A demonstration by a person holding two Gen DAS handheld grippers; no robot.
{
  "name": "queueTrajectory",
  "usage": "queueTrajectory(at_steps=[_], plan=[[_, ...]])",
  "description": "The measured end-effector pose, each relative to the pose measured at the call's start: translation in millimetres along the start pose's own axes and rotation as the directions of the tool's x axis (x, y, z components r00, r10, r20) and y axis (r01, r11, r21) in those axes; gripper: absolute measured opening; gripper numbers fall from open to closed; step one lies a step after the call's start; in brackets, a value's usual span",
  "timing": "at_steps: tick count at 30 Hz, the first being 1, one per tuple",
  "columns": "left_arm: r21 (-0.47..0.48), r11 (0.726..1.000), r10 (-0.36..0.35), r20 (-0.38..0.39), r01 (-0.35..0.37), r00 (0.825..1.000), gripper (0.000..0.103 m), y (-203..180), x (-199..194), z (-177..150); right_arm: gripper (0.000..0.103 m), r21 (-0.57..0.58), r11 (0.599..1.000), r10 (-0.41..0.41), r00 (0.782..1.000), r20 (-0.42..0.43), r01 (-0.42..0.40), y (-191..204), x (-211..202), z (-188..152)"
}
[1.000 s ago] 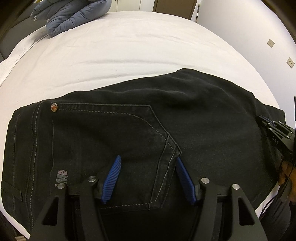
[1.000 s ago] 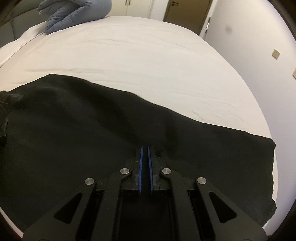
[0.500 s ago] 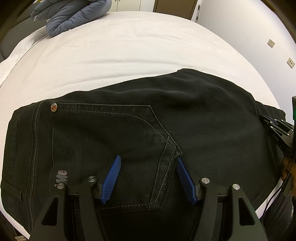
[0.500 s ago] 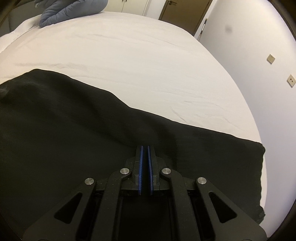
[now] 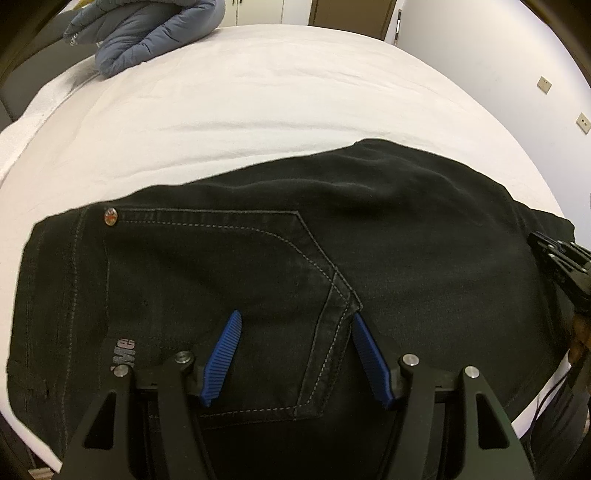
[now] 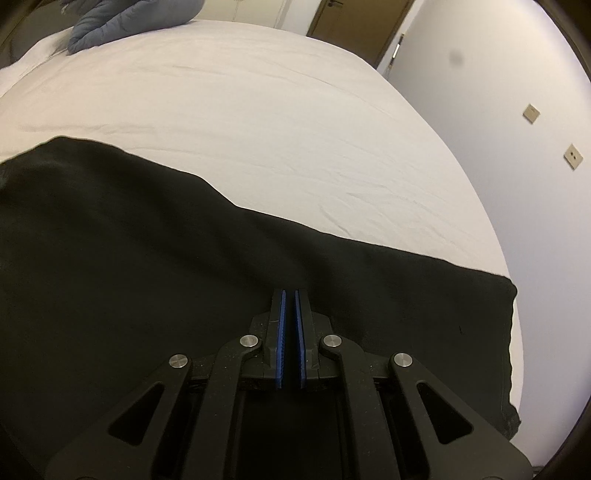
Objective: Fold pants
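Note:
Black jeans [image 5: 406,240] lie flat across the near side of a white bed [image 5: 258,110], with the waist at the left and a stitched back pocket [image 5: 240,266] facing up. My left gripper [image 5: 296,315] stands open just above that pocket's lower corner, and nothing sits between its blue pads. My right gripper [image 6: 290,292] is shut with no cloth between its pads. It hovers over the dark leg of the jeans [image 6: 147,258], a short way left of the hem [image 6: 509,350]. The left wrist view shows the right gripper [image 5: 546,251] at the far right edge.
A blue-grey padded jacket [image 5: 147,33] lies bunched at the bed's far left corner, also in the right wrist view [image 6: 122,22]. A white wall with sockets [image 6: 572,155] runs close along the bed's right side. Bare sheet [image 6: 258,129] stretches beyond the jeans.
The right gripper has slid to the right along the leg, closer to the hem, still shut. The left gripper and the jeans have not moved.

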State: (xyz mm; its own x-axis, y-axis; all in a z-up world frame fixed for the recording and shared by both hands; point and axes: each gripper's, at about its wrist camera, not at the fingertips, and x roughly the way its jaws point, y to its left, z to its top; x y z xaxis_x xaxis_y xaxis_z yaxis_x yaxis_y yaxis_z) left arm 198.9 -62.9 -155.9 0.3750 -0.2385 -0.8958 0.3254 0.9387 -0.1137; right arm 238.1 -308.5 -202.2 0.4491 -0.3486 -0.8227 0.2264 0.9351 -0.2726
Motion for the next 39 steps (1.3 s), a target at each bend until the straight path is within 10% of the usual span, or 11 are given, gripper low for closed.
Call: queueTrajectory(at_steps=[5,9,13,39], plan=[[-0.11,0.992,-0.051,0.121,0.065,0.991,0.062,-26.4,-42.7,16.9,0.005,0.153,0.967,0.208,0.978,-0.023,-0.202,23.8,-46.4,-1.7],[-0.163,0.965,-0.155,0.281,0.206,0.947,0.075,-61.3,-92.0,26.8,0.008,0.152,0.951,0.273,0.962,0.002,-0.27,66.6,-90.7,-7.5],[-0.144,0.962,-0.161,0.38,0.231,0.911,0.079,-93.2,-130.0,29.4,0.072,0.152,0.946,0.285,0.958,0.032,-0.287,98.1,-118.9,-15.3],[-0.169,0.905,-0.269,0.484,0.391,0.832,0.081,-88.1,-161.5,15.7,0.072,0.091,0.967,0.234,0.971,0.056,-0.238,116.4,-152.8,-25.1]])
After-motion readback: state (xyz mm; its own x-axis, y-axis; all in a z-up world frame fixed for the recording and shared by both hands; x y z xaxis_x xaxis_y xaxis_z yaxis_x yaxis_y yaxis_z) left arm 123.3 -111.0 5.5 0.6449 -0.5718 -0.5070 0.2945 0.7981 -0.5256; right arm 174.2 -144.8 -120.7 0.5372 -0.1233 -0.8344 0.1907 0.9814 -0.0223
